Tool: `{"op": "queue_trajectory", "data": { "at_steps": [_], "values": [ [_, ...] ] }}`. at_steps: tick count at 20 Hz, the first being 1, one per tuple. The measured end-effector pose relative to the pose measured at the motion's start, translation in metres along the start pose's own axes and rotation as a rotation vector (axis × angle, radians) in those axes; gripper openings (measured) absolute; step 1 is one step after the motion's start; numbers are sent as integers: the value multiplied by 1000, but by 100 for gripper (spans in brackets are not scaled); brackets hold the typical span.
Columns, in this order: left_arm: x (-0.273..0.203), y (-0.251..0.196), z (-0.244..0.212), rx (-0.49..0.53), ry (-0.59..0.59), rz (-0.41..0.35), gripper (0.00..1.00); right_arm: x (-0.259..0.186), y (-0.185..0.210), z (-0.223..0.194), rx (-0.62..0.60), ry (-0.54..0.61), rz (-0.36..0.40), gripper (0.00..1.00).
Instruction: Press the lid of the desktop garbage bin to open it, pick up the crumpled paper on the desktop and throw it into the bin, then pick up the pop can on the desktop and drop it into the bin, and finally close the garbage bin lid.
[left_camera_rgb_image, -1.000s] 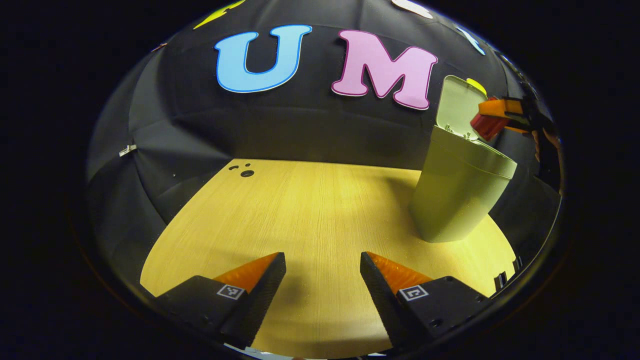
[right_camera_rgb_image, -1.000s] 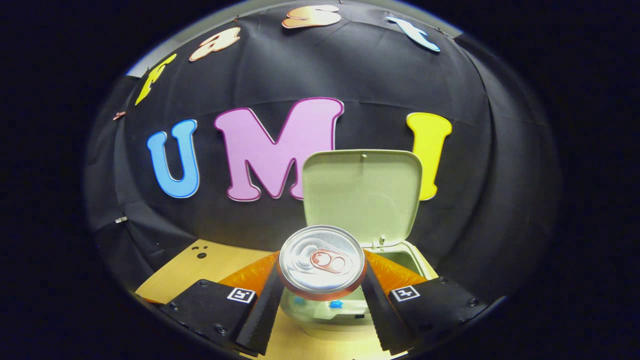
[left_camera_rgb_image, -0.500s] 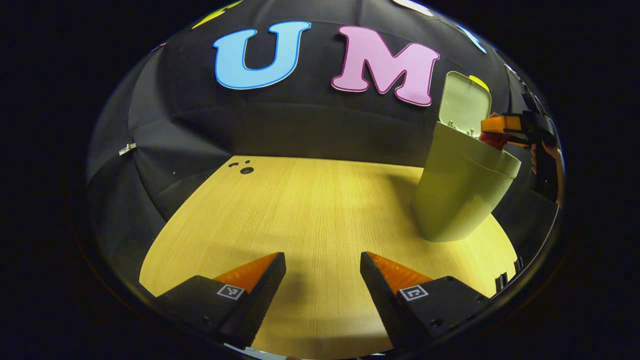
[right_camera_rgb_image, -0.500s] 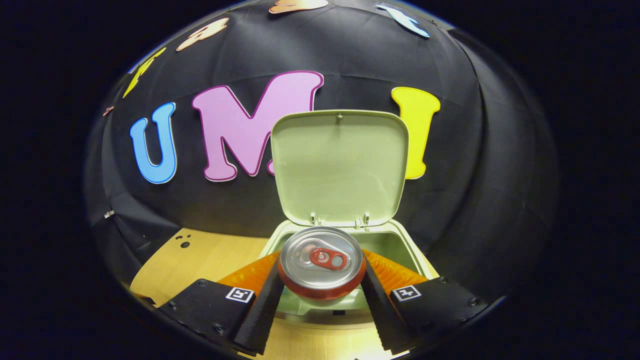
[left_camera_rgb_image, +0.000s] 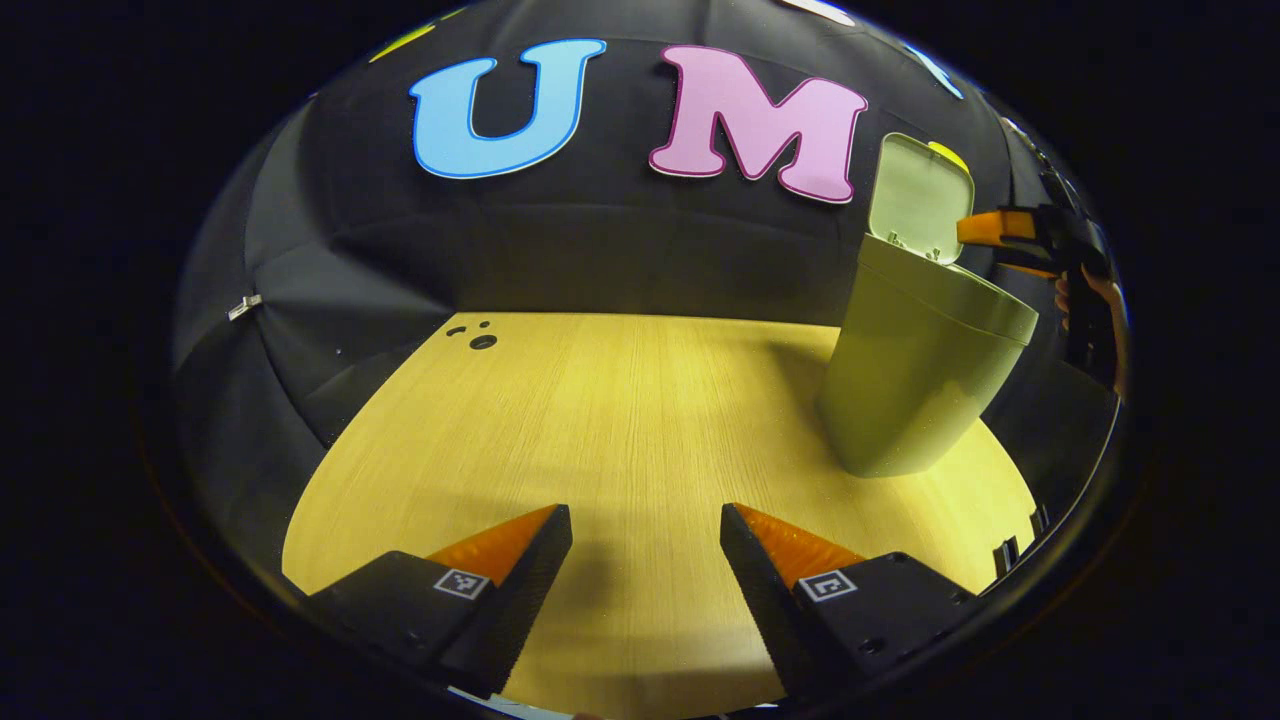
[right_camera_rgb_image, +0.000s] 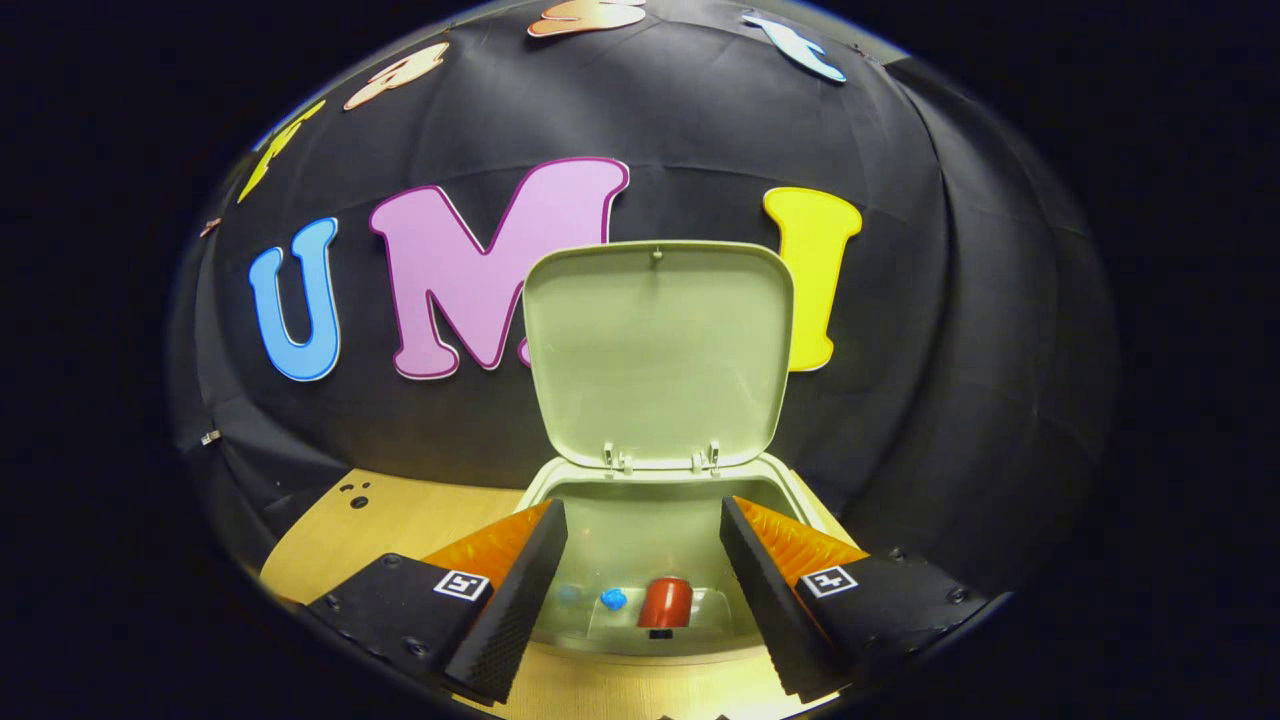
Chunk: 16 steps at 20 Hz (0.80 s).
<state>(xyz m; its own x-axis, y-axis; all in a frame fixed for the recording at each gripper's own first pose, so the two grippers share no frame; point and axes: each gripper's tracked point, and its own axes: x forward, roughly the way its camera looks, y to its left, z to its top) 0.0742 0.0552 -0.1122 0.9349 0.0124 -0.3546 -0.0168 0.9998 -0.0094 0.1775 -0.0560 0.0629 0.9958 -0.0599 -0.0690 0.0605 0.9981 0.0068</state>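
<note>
The pale green bin (right_camera_rgb_image: 640, 520) stands on the wooden table with its lid (right_camera_rgb_image: 658, 355) swung upright. Deep inside lies the red pop can (right_camera_rgb_image: 666, 602), next to a blue scrap (right_camera_rgb_image: 613, 598). My right gripper (right_camera_rgb_image: 640, 575) hovers open over the bin's mouth with nothing between its fingers; in the left gripper view the right gripper (left_camera_rgb_image: 1005, 235) sits above the bin (left_camera_rgb_image: 915, 370) rim at the far right. My left gripper (left_camera_rgb_image: 645, 560) is open and empty, low over the bare tabletop (left_camera_rgb_image: 620, 420), well left of the bin.
Black cloth walls close in behind the table. Small dark holes (left_camera_rgb_image: 480, 338) mark the table's far left corner. A hand (left_camera_rgb_image: 1085, 295) holds the right gripper beside the bin.
The right gripper opened and let go of the pop can, which dropped to the bin's bottom. The left gripper barely shifted.
</note>
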Motion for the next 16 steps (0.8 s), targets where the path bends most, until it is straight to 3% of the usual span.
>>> {"op": "queue_trajectory", "data": {
  "at_steps": [16],
  "values": [
    [-10,-5,-22,-36,27,42,96,22,5,155,-25,-269,18,96]
  ]
}}
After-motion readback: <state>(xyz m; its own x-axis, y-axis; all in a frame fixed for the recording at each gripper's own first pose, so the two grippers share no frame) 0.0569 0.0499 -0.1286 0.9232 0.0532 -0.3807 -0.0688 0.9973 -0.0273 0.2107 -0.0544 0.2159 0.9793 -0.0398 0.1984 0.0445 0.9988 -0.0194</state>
